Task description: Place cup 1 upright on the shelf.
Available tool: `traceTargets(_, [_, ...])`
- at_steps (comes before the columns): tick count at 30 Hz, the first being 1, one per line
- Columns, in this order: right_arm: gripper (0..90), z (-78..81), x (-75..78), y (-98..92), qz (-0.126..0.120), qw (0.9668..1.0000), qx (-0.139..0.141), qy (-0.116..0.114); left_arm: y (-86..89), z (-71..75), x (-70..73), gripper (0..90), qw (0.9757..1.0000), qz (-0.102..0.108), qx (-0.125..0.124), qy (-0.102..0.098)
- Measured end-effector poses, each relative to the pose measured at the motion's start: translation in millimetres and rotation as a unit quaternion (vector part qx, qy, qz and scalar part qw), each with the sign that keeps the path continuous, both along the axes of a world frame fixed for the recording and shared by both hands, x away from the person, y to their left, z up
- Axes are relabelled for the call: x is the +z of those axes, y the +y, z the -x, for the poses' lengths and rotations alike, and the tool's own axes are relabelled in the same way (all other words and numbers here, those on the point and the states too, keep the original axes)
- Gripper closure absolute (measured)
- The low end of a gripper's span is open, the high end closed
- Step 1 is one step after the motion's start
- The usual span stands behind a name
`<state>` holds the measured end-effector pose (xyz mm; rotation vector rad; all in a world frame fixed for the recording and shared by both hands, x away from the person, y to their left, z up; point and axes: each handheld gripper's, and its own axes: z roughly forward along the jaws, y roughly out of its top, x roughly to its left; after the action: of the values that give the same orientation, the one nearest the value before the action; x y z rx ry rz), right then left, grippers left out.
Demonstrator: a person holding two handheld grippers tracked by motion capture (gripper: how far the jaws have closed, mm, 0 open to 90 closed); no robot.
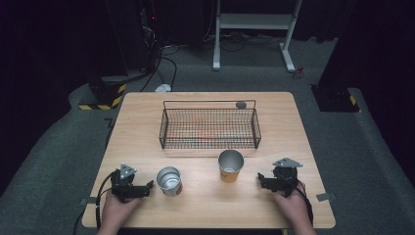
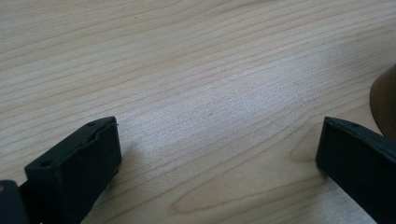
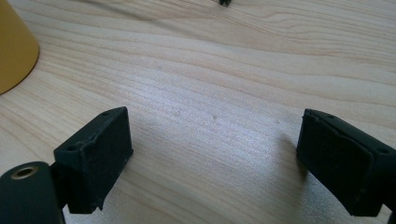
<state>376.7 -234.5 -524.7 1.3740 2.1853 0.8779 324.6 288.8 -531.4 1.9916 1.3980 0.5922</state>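
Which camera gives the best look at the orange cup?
The high view: there the orange cup stands upright and whole on the table, in front of the wire basket. The right gripper view catches just a slice of its orange wall at the left edge; the left gripper view shows a dark curved edge, possibly a cup.

Silver metal cup: upright, mouth up, shiny inside, on near-left part of wooden table, just beside left gripper's jaw tips, not touching.

Orange-yellow cup: upright, mouth up, silvery rim and grey interior, tapered wall narrowing to base. Stands near table centre, close in front of wire basket, apart from it. Wall edge visible at left of right gripper view; dark curved edge at right of left gripper view.

Cups near each other, clear gap between, silver one nearer person.
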Motion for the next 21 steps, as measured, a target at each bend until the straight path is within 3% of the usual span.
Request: traceTargets(21, [8.7,0.1,-0.1,0.8,-0.003,1.0000,-0.003,0.002,2.0,3.6,0.5,0.6,1.0000,-0.001,-0.008,0.002])
